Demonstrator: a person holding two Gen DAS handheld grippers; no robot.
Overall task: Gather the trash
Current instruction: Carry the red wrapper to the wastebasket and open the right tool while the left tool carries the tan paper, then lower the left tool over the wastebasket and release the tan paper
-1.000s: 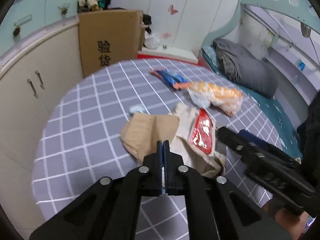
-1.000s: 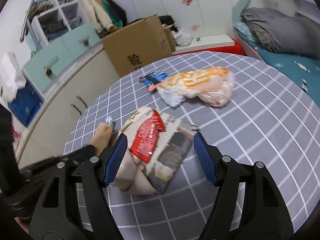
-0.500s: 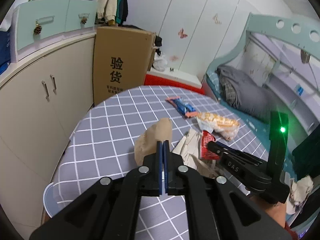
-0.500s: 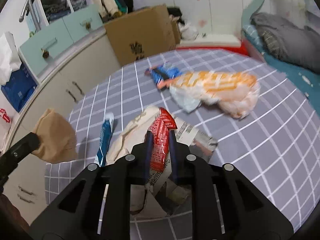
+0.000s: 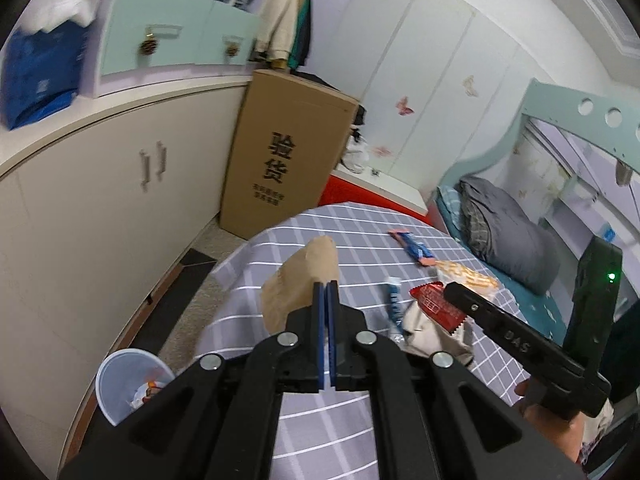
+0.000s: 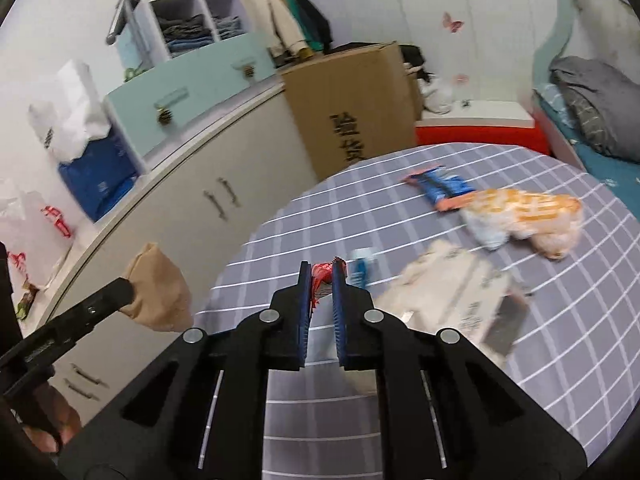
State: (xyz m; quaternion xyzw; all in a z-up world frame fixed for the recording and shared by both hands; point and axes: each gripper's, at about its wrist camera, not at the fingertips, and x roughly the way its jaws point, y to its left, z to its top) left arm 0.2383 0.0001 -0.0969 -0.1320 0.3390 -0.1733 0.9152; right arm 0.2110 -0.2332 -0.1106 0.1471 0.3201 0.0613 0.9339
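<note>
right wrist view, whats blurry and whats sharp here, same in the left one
Right wrist view: the right gripper is sharp, while the crumpled paper bag and cabinet smear with motion blur. Left wrist view: the left gripper is crisp, the drawers are blurred; fisheye bends both edges.

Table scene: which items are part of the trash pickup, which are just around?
Job:
- brown paper in left gripper
- red wrapper in right gripper, jaws closing
- blue wrapper
- orange bag
- trash bin

Around:
- cardboard box
- cabinet
- bed
</note>
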